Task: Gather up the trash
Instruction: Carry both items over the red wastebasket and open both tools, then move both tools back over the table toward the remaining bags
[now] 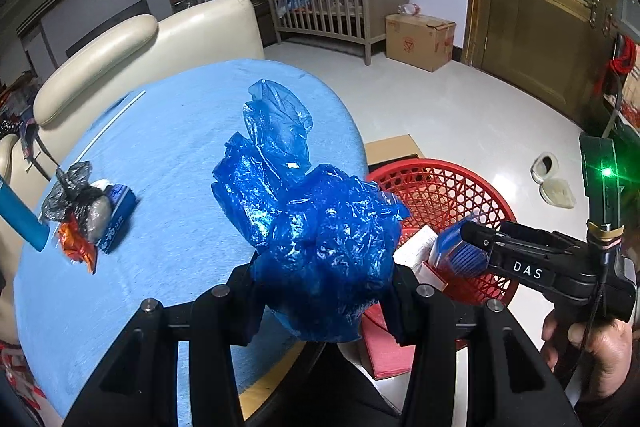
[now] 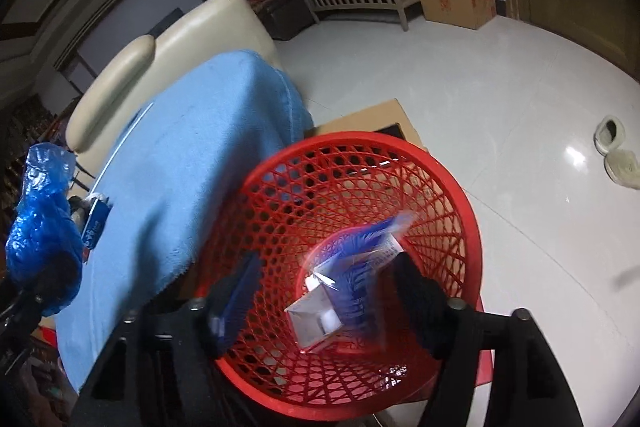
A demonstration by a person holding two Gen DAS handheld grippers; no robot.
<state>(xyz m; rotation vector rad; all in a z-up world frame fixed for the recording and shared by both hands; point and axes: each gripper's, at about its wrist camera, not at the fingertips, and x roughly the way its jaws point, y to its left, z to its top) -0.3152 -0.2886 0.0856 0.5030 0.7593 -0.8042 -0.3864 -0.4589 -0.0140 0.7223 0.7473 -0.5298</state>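
My left gripper (image 1: 324,281) is shut on a crumpled blue plastic bag (image 1: 320,227), held over the near edge of the blue-clothed table (image 1: 180,167). The same bag (image 2: 40,227) shows at the left edge of the right wrist view. My right gripper (image 2: 326,291) hangs over a red mesh basket (image 2: 352,139) on the floor beside the table. Its fingers stand apart. Between them is a blurred white and blue carton (image 2: 348,287), with a clear gap to the left finger (image 2: 236,291). In the left wrist view that gripper (image 1: 476,247) sits over the basket (image 1: 452,187).
On the table's left lie a black bag (image 1: 72,195), an orange wrapper (image 1: 78,247), a blue carton (image 1: 118,219) and a thin white stick (image 1: 112,123). A cream sofa (image 1: 140,47) stands behind. A cardboard box (image 1: 420,39) and slippers (image 1: 552,179) are on the floor.
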